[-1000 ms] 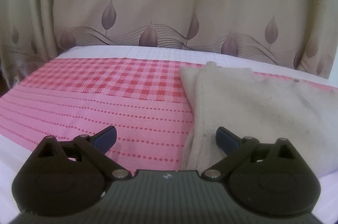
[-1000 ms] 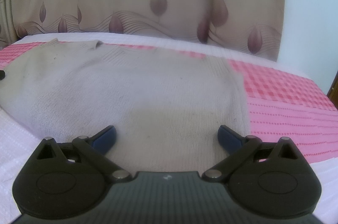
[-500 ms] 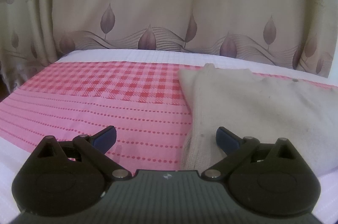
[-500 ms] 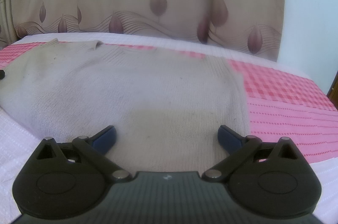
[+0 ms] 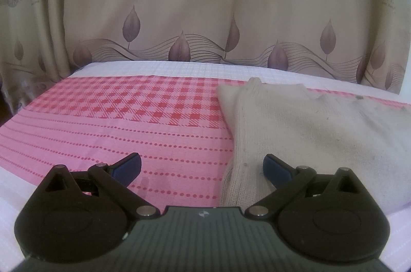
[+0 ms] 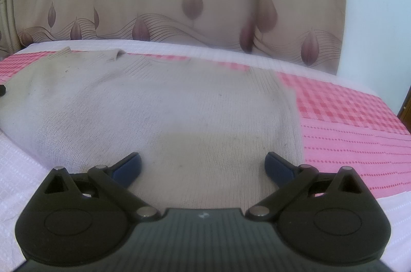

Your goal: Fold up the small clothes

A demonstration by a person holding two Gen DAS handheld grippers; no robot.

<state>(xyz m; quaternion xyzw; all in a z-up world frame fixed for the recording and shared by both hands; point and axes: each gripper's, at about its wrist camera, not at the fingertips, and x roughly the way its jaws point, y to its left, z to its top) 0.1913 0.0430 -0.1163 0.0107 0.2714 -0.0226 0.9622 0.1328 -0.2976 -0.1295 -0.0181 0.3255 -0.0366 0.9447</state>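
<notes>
A cream knitted sweater (image 5: 308, 133) lies folded flat on the pink cloth (image 5: 115, 133); it fills the middle of the right wrist view (image 6: 167, 113). My left gripper (image 5: 202, 166) is open and empty, low over the sweater's left near corner; its right finger is over the knit, its left over the cloth. My right gripper (image 6: 203, 166) is open and empty, low over the sweater's near right part, with the right edge just beyond its right finger. A small dark tip, perhaps the other gripper, shows at the left edge (image 6: 2, 89).
The pink checked and dotted cloth (image 6: 346, 133) covers a white-edged table (image 5: 179, 66). A beige leaf-print curtain (image 5: 205, 10) hangs right behind the far edge. A white wall (image 6: 377, 15) and a dark wooden edge (image 6: 405, 107) stand at the right.
The left view has lifted and tilted slightly; the sweater's left part now lies flatter. The right gripper has barely moved. Both stay open.
</notes>
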